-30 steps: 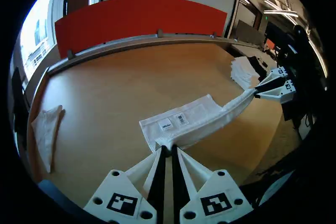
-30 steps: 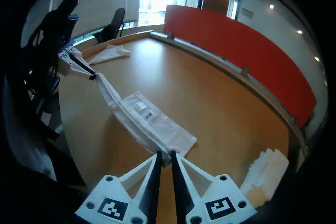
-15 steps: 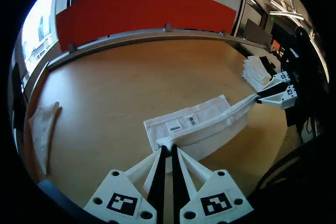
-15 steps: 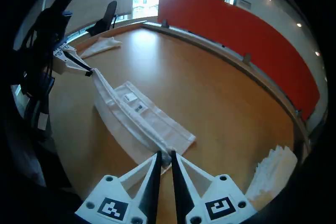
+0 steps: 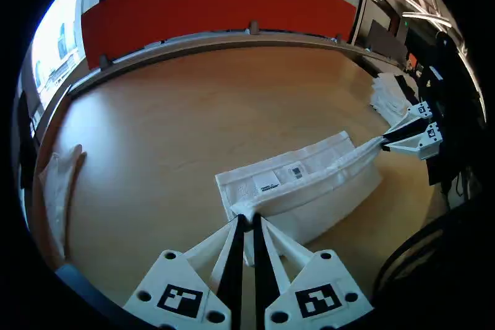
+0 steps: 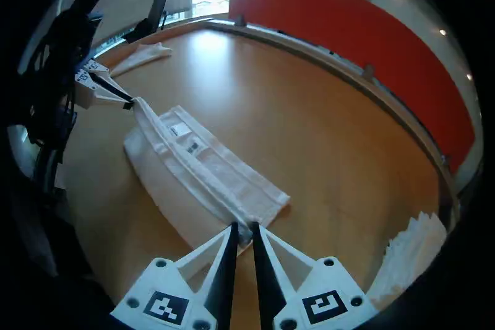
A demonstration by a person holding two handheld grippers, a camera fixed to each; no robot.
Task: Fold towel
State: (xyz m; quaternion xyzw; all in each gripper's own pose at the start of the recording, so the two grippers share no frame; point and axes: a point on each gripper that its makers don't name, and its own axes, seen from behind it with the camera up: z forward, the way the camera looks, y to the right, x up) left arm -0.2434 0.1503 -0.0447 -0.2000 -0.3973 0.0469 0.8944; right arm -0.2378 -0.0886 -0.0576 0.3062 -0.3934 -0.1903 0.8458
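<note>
Pale wood makes up the broad curved surface that takes up most of both views; along its far edge runs a long red screen, with a bright window at the upper left of the left gripper view and a dark chair near the top left of the right gripper view.

A white towel lies in the lower middle of the surface, folded lengthwise; its far half lies flat on the wood, while its near long edge is lifted and stretched into a ridge between the two grippers.

A stack of folded white cloths sits at the lower right of the right gripper view, well apart from the towel; a loose white cloth lies at the left edge of the left gripper view, near the surface's rim.

At the bottom centre of its own view the left hand-held gripper has its fingers pressed together on one end of the lifted edge; the right hand-held gripper, bottom centre of its view, pinches the other end the same way.

Two small labels lie on the flat half, near the left gripper's end.
</note>
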